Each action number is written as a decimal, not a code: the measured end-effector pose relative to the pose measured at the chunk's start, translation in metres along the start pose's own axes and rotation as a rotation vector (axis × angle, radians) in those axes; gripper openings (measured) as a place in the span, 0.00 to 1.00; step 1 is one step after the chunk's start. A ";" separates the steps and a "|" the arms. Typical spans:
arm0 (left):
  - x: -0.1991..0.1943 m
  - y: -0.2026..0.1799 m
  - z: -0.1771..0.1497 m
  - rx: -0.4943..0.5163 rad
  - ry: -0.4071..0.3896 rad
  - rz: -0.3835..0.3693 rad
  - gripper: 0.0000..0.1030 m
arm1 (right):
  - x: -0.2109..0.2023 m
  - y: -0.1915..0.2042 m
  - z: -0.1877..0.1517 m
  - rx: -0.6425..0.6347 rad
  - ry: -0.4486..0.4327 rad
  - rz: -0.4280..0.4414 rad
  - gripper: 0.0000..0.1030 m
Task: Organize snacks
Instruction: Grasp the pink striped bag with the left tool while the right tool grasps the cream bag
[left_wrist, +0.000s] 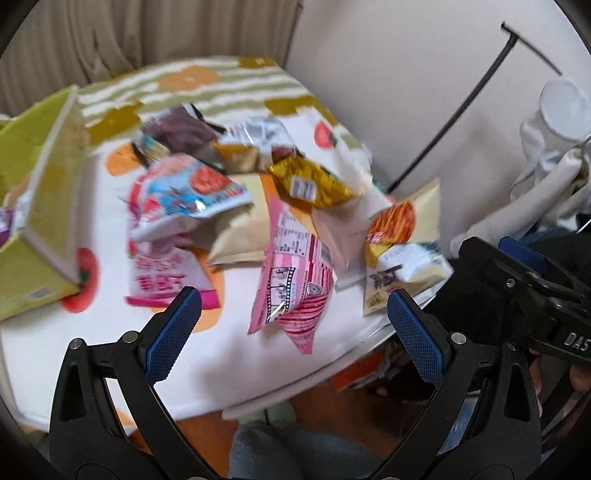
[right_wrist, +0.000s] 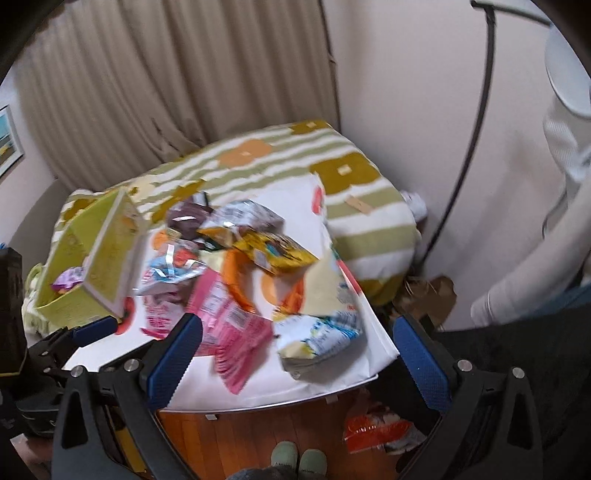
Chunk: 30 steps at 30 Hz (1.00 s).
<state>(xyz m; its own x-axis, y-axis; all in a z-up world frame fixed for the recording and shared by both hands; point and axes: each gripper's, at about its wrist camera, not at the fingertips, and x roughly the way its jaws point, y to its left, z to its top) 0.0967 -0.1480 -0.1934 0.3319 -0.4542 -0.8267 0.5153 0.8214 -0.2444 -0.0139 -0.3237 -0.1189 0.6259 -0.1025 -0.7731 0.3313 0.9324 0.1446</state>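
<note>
Cloth-covered table (right_wrist: 236, 384), crinkly snack packets (right_wrist: 236, 332)

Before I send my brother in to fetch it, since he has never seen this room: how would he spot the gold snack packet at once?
Find the table with the white, orange-spotted cloth, then the heap of snack bags on it. The gold snack packet lies on the heap's far right side, beyond the long pink bag. It alone is shiny metallic gold, with a white barcode label.

A home: curtain (right_wrist: 147, 92), wood floor (right_wrist: 240, 435), patterned bedding (right_wrist: 369, 229).
</note>
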 end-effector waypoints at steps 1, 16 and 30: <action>0.010 0.001 0.000 0.005 0.015 -0.009 0.97 | 0.007 -0.002 -0.002 0.019 0.008 -0.004 1.00; 0.096 0.003 0.007 0.090 0.129 -0.079 0.71 | 0.083 -0.010 -0.021 0.176 0.101 -0.016 1.00; 0.103 0.003 0.009 0.099 0.113 -0.082 0.51 | 0.112 -0.011 -0.013 0.174 0.131 -0.061 0.85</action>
<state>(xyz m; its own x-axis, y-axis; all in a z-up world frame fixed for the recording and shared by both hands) 0.1392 -0.1959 -0.2751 0.1976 -0.4725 -0.8589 0.6146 0.7423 -0.2670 0.0435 -0.3408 -0.2155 0.5080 -0.1007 -0.8554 0.4898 0.8507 0.1907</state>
